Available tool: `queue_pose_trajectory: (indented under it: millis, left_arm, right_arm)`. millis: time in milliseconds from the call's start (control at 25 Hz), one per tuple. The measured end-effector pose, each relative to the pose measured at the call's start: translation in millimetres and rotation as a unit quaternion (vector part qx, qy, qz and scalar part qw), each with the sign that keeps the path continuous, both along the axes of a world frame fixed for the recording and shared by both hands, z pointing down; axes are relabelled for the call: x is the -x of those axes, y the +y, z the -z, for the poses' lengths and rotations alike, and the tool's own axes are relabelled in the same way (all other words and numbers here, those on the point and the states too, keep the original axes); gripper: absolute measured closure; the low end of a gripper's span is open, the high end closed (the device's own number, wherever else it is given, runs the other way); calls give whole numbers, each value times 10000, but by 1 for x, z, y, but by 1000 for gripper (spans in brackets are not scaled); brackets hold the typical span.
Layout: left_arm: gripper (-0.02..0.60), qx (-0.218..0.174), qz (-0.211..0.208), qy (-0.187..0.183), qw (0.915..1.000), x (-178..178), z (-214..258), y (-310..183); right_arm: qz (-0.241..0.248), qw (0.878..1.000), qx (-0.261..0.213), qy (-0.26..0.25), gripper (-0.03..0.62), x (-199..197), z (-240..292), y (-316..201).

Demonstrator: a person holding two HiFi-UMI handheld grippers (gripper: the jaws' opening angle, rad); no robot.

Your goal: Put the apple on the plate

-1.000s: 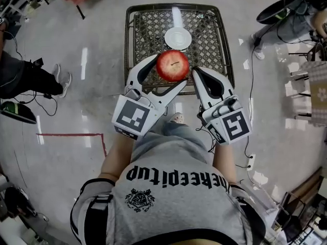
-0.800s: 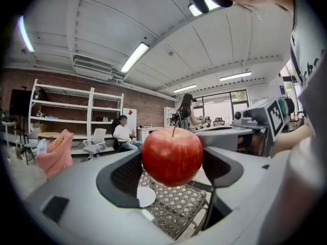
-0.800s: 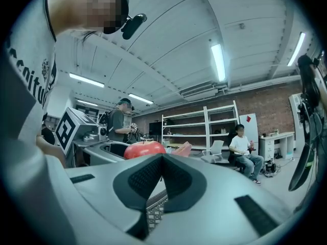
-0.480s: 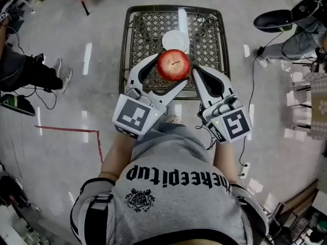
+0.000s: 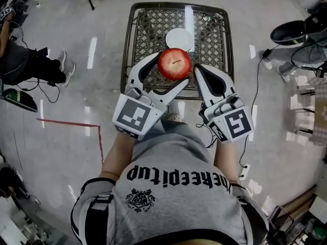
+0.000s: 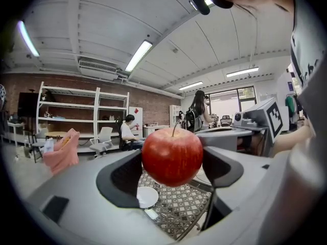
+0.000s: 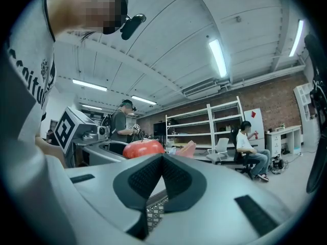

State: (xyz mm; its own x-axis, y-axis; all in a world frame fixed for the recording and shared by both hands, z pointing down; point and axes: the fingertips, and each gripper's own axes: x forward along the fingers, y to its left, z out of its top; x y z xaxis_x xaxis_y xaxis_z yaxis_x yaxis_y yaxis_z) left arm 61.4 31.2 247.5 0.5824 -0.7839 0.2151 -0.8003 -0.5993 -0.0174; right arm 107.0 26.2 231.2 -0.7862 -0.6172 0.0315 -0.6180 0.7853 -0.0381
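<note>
Head view: left gripper [image 5: 171,69] clamps apple [image 5: 175,63], which clips plate [image 5: 180,36]; right gripper [image 5: 196,68] closed (empty).

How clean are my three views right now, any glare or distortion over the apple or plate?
Head view: ceiling-light glare streaks the floor and the table top, one streak just beyond the plate; apple sharp. Left gripper view: strong fisheye bending, dark corners, apple crisp. Right gripper view: same bending, apple mostly hidden behind the shut jaws.
</note>
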Motion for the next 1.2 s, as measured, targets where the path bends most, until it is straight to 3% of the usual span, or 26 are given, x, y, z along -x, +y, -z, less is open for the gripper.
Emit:
queue_pose_trajectory:
  millis: [720,920,1200]
  left_arm:
    - [173,-165,-794,-53,9967,19,5,-37]
    - [173,72,-949,-6,9955,31,3,-48]
    - [174,-161,-1284,-30,9916,47,8,-59]
  right_arm:
    - [-687,9976,62,15,586,23,2,-30]
    - [-947,9955,87,17,586,32,2,-39]
    - [-1240,9922,86,35,586,48,6,-45]
